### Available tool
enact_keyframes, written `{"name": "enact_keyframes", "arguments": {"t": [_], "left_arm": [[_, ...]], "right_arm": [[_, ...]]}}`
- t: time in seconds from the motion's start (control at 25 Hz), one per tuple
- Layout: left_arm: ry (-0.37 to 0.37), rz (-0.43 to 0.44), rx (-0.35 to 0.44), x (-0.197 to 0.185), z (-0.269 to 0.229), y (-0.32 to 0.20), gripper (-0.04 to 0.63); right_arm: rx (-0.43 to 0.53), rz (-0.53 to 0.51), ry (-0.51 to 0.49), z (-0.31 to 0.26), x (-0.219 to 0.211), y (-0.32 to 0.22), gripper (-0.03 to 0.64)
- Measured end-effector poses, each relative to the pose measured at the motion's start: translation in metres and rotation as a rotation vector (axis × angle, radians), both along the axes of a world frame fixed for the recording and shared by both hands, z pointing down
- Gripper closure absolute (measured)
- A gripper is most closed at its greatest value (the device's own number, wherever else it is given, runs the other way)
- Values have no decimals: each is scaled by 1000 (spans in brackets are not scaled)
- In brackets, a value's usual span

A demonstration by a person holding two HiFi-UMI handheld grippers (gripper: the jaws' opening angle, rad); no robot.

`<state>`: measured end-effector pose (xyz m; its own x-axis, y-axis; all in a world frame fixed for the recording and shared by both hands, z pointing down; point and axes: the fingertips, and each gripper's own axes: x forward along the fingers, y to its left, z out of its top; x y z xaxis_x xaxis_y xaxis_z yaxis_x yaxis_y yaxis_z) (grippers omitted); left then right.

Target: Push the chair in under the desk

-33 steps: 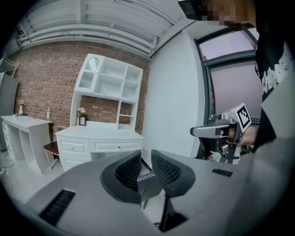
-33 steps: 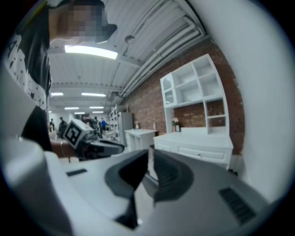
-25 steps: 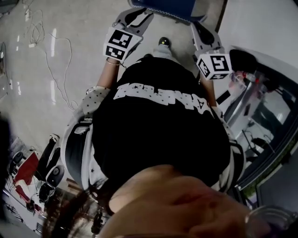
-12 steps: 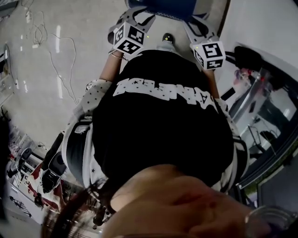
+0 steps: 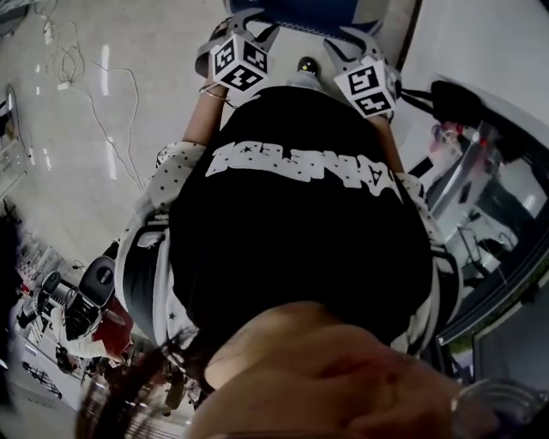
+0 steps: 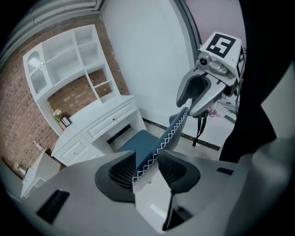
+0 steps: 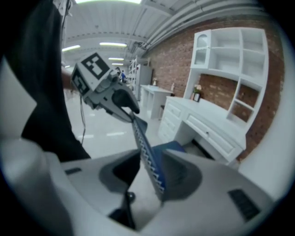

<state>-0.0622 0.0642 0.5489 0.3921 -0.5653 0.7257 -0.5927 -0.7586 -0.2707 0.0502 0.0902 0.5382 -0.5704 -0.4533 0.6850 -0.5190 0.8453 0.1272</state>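
Observation:
The blue chair (image 5: 309, 10) shows at the top of the head view, past the person's black shirt. Its backrest edge (image 6: 159, 140), with white zigzag stitching, runs between the jaws of my left gripper (image 6: 146, 167); these have just been opening and stand open around it. My right gripper (image 7: 150, 175) also has the backrest edge (image 7: 143, 143) between its jaws, which have just been opening and stand open. The blue seat (image 6: 138, 144) points at the kneehole of the white desk (image 6: 99, 120). Each gripper shows in the other's view at the far end of the backrest.
A white shelf hutch (image 7: 230, 55) stands on the desk against a brick wall (image 6: 18, 115). Loose cables (image 5: 86, 77) lie on the floor at the left. Machinery (image 5: 480, 171) stands to the right and dark equipment (image 5: 86, 300) at the lower left.
In the head view both grippers have moved up toward the chair back and drawn closer together, and their marker cubes have turned.

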Motion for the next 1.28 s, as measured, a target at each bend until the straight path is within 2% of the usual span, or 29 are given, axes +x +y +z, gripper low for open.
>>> {"name": "enact_keyframes", "arguments": {"t": [0.4, 0.68, 0.8, 1.04, 1.28], "left_arm": [[-31, 32, -25, 5, 8, 4, 411], [-59, 86, -34, 7, 8, 8, 416], [-43, 55, -49, 7, 5, 8, 416], [-105, 72, -28, 5, 8, 8, 414], [-106, 58, -12, 5, 10, 4, 417]], "right_arm": [[13, -55, 115, 18, -1, -6, 482], [-10, -82, 113, 18, -2, -4, 483], [-18, -100, 108, 18, -2, -4, 482], [-21, -113, 121, 20, -4, -4, 479], [-13, -92, 123, 20, -4, -6, 482]]}}
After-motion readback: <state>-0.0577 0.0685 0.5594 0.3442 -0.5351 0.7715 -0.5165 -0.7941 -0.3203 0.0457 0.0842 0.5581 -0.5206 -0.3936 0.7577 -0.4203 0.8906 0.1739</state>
